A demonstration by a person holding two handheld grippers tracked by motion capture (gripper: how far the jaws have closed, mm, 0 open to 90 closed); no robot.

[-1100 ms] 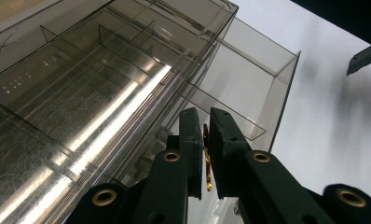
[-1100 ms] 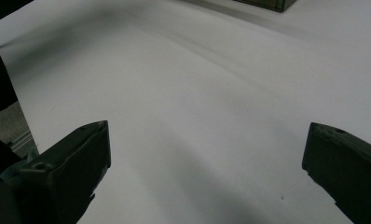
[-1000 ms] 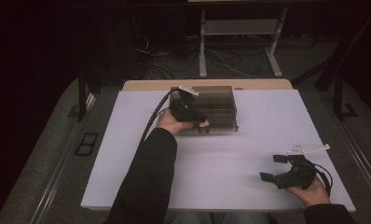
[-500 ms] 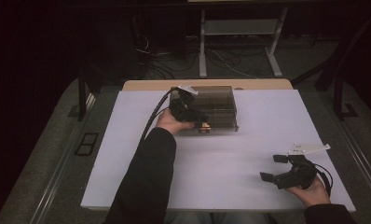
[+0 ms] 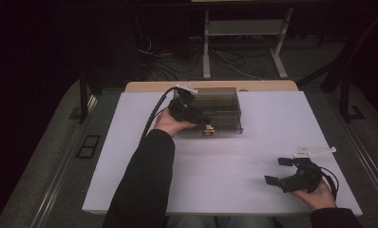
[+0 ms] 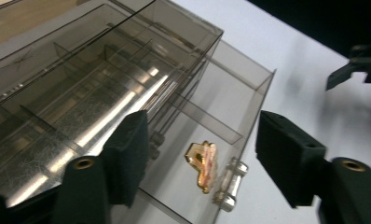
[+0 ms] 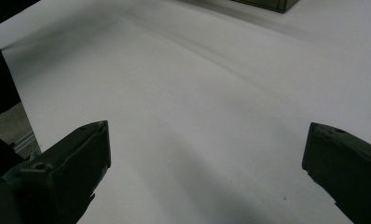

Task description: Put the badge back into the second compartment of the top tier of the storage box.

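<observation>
So the smoky clear drawer box [image 5: 218, 110] sits at the table's [image 5: 253, 142] far edge with one drawer [image 6: 221, 116] slid out holding a little gold bracket [image 6: 202, 164], left gripper [image 6: 197, 154] hovering jaws apart right at it, right gripper [image 5: 278, 171] spread wide near the front corner.

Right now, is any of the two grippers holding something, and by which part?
Nothing is held. The left gripper stands open at the drawer of the clear organizer box; the right gripper is open over bare table.
</observation>
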